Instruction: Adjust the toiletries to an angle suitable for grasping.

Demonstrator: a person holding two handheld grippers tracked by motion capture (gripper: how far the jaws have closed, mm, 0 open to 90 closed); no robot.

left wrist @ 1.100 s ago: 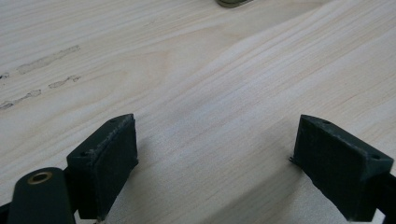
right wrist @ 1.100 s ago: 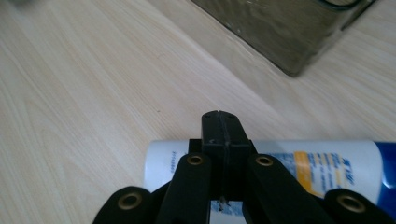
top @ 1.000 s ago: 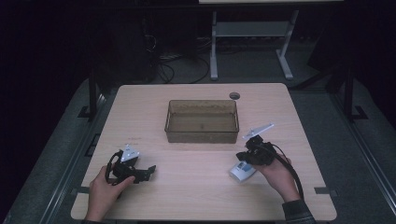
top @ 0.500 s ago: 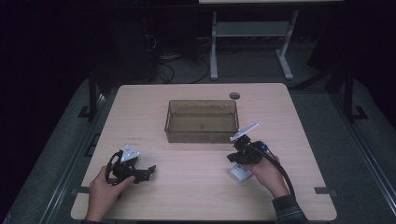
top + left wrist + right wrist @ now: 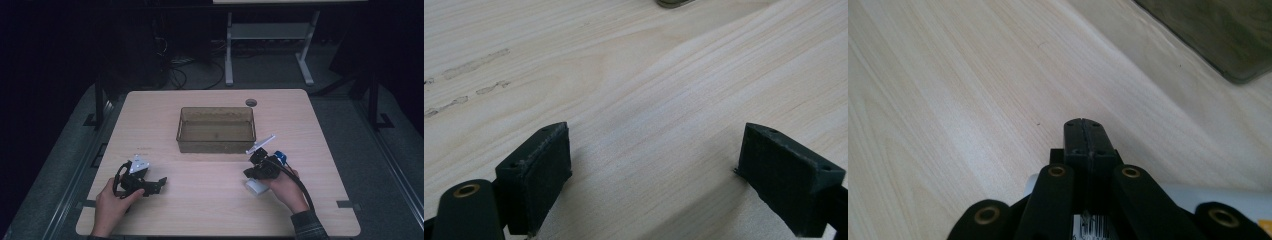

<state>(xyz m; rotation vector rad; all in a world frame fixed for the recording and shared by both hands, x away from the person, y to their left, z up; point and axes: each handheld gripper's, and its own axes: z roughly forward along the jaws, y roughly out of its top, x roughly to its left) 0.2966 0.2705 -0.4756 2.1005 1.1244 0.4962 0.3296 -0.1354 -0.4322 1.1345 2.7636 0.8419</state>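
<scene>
- High view: the clear bin [image 5: 215,130] sits empty mid-bench; the right gripper [image 5: 261,167] hovers over a white tube [image 5: 256,187], nothing packed yet
- Left gripper view: left gripper [image 5: 654,175] jaws released, gaping over bare bench [image 5: 634,75]
- Right gripper view: jaws clenched on nothing, tube [image 5: 1223,200] lying underneath, ungrasped

Dark room, grey floor [image 5: 350,130], white-framed bench [image 5: 265,37] & cables [image 5: 192,67] behind wood table [image 5: 210,210]

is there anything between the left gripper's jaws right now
No, in the left gripper view the left gripper has its jaws wide apart with nothing but the bare wooden table between them.
</scene>
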